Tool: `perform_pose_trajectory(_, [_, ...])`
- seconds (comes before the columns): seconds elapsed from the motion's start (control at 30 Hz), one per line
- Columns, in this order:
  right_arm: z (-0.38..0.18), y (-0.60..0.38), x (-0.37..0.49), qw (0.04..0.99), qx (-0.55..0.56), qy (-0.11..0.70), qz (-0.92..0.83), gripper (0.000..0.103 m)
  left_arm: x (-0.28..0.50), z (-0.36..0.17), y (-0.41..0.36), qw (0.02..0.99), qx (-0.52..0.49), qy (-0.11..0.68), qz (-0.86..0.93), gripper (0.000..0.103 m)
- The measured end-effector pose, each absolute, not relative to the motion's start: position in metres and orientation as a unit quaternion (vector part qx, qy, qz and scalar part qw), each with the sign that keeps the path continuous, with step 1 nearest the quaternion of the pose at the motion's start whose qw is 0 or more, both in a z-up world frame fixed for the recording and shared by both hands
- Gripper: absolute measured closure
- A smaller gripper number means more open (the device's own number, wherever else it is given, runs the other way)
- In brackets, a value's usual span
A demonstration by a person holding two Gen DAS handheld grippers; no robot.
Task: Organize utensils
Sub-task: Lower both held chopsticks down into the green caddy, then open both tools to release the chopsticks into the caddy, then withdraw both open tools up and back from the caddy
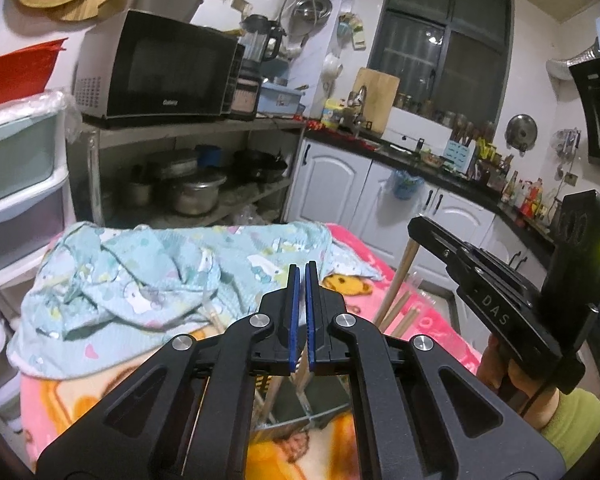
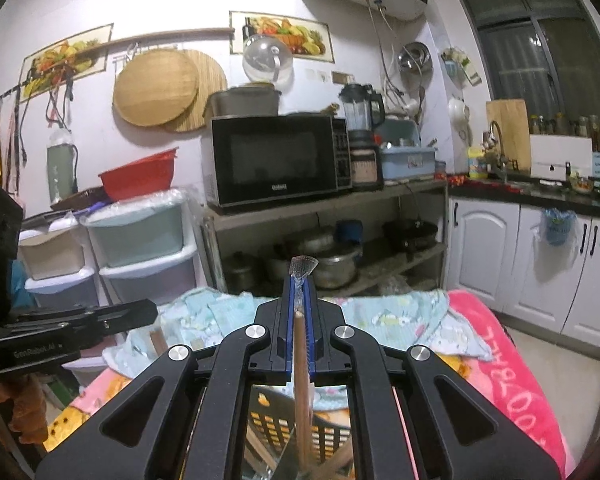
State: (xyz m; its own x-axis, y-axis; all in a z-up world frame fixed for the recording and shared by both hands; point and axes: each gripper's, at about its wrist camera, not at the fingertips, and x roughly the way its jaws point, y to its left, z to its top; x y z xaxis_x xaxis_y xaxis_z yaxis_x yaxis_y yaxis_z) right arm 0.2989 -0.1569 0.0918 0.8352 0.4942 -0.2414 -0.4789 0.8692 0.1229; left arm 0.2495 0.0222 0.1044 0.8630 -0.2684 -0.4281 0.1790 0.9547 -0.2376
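Note:
In the right wrist view my right gripper (image 2: pixel 300 280) is shut on a brown wooden chopstick (image 2: pixel 301 360) whose top carries a clear plastic wrapper (image 2: pixel 303 266). The stick hangs down into a black slotted basket (image 2: pixel 268 420) below the jaws. The left wrist view shows the right gripper (image 1: pixel 414 226) at the right, with the chopstick (image 1: pixel 400 280) slanting down from it beside other sticks (image 1: pixel 408 316). My left gripper (image 1: pixel 302 266) is shut with nothing between its blue pads, above the pink blanket (image 1: pixel 80 392).
A crumpled light blue cloth (image 1: pixel 140 272) lies on the blanket-covered table. Behind it stand a metal shelf with a microwave (image 1: pixel 160 68) and pots, and plastic drawers (image 1: pixel 16 184) at the left. White cabinets (image 1: pixel 340 184) and a crowded counter run along the right.

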Motion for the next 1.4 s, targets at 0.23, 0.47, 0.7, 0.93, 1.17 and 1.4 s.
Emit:
perform_pose_trajectory(0.23, [0.083,-0.165,0.290,0.952,0.039,0.166,0.253,0.058,0.243,0.101,0.030,0.961,-0.096,0.242,-0.096,0.064])
perform_pose_trajectory(0.47, [0.088,-0.179,0.275,0.952,0.049,0.176,0.247,0.043,0.229,0.107,0.044,0.964,-0.112,0.230,-0.069,0.024])
perform_pose_trajectory(0.7, [0.092,-0.189,0.255,0.951,0.045,0.181,0.248,0.030,0.209,0.117,0.054,0.968,-0.121,0.216,-0.032,0.011])
perform_pose_trajectory(0.93, [0.096,-0.197,0.235,0.951,0.047,0.180,0.248,0.021,0.190,0.120,0.054,0.968,-0.129,0.214,-0.026,0.011])
perform_pose_trajectory(1.17, [0.098,-0.203,0.217,0.952,0.047,0.174,0.249,0.014,0.174,0.116,0.049,0.967,-0.123,0.219,-0.034,0.011])
perform_pose_trajectory(1.4, [0.096,-0.206,0.200,0.950,0.043,0.176,0.253,0.009,0.161,0.105,0.041,0.965,-0.117,0.230,-0.040,0.011])
